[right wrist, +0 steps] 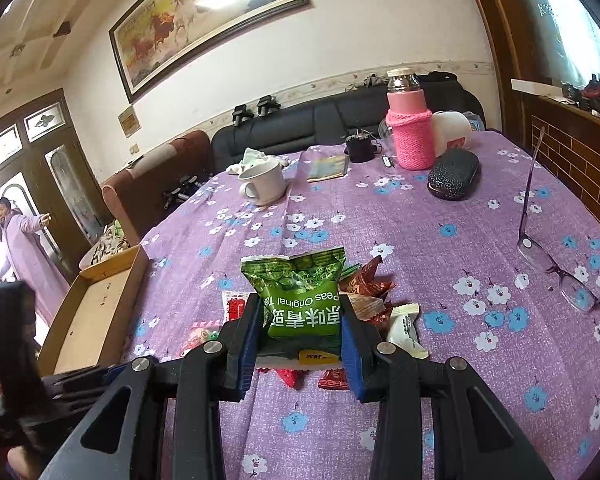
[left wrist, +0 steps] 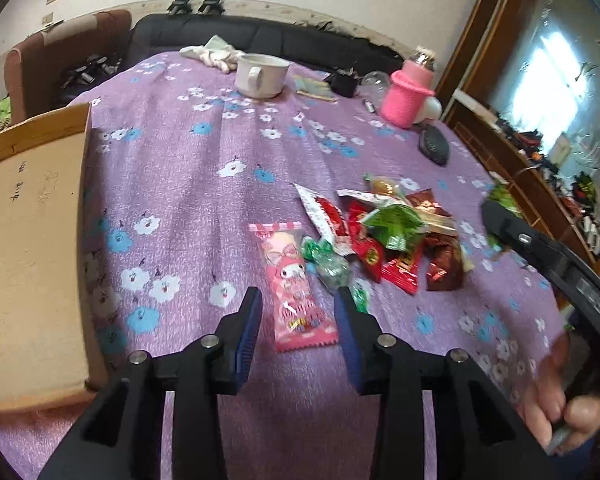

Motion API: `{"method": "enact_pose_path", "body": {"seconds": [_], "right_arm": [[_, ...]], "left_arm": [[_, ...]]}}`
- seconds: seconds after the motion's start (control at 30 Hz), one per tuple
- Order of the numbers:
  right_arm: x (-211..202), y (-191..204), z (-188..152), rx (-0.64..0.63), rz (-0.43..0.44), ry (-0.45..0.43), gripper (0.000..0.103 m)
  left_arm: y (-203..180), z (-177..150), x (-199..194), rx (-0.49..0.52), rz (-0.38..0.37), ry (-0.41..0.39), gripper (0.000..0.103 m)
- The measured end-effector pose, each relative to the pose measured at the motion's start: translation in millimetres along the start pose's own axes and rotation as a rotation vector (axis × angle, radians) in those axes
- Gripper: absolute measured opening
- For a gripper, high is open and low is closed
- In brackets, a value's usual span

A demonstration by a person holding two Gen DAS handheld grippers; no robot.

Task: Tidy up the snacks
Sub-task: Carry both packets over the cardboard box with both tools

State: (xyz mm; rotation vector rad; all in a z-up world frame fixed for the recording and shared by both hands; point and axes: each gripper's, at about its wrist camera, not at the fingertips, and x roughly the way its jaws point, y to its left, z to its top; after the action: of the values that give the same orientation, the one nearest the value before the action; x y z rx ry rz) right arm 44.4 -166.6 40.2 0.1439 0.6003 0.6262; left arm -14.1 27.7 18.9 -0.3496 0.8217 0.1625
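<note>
Left wrist view is showing the left gripper (left wrist: 298, 304) hovering over the purple cloth (left wrist: 188, 208) with its blue pads spread wide, the near end of a pink packet (left wrist: 294, 284) lying on the cloth between them; neither pad is touching it. Just right of the pink packet, a snack pile (left wrist: 396, 236) is lying in a heap: red, brown and green wrappers overlapping one another. A cardboard box (left wrist: 28, 240) is sitting at the left edge, well apart from the pile. At the far side, a white mug (left wrist: 262, 74) and a pink bottle (left wrist: 408, 94) are standing upright, with a dark case (left wrist: 434, 144) lying near the bottle. Right wrist view is showing the right gripper (right wrist: 302, 320) clamping a green pea bag (right wrist: 300, 292) between its pads, the pads pressing on both side edges and the bag standing up with its print upside down. Whether the bag is clear of the pile is hard to tell. Behind and under it, the other wrappers are spreading out on the cloth. Glasses (right wrist: 556, 248) are resting at the right, one arm sticking up. The box (right wrist: 96, 312) is lying open at the left.
</note>
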Motion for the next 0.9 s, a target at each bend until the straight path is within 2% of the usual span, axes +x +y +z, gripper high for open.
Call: {"method": "enact_pose_path", "body": {"seconds": [0.1, 0.17, 0.2, 0.23, 0.3, 0.37, 0.53, 0.67, 0.9], "right_arm": [[-4, 1, -1, -0.007, 0.004, -0.009, 0.039], [-6, 1, -1, -0.008, 0.010, -0.012, 0.039], [-6, 2, -1, -0.008, 0.014, -0.012, 0.039], [-7, 2, -1, -0.009, 0.020, -0.012, 0.039], [-7, 4, -1, -0.014, 0.028, -0.008, 0.039], [-7, 5, -2, -0.018, 0.036, -0.003, 0.039], [-6, 9, -3, -0.031, 0.054, 0.008, 0.039], [4, 16, -6, -0.047, 0.118, 0.064, 0.039], [13, 57, -14, -0.099, 0.243, 0.186, 0.039]], "left_arm": [[-4, 10, 15, 0.013, 0.040, 0.026, 0.036], [-8, 13, 30, 0.035, 0.093, 0.064, 0.036], [-8, 12, 36, 0.031, 0.104, 0.078, 0.030], [-9, 12, 37, 0.040, 0.121, 0.057, 0.022], [-10, 9, 37, 0.055, 0.143, 0.043, 0.022], [-7, 9, 33, 0.037, 0.131, 0.037, 0.022], [-2, 7, 6, 0.016, 0.099, -0.018, 0.022], [14, 10, -22, -0.028, 0.065, -0.063, 0.022], [78, 16, -77, -0.145, 0.071, -0.140, 0.022]]}}
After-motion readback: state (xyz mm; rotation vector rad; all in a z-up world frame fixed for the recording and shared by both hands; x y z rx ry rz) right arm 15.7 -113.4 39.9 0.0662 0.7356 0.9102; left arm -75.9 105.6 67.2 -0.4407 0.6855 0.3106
